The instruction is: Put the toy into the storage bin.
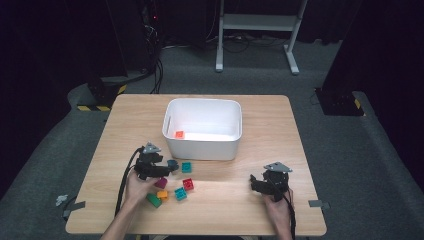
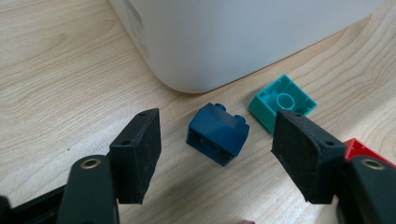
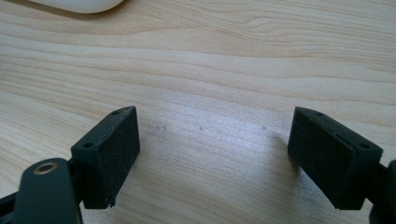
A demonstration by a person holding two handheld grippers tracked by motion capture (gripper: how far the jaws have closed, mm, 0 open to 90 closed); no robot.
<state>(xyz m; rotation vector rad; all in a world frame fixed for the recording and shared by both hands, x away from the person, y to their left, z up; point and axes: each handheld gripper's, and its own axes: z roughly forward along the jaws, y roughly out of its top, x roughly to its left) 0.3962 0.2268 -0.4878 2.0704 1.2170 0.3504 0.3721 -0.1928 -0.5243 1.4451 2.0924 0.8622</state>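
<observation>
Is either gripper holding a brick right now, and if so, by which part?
Nothing is held. The left gripper is open, its jaws either side of the dark blue brick but not touching it. The right gripper is open over bare table.

Bin mid-table, bricks before it, one brick inside
</observation>
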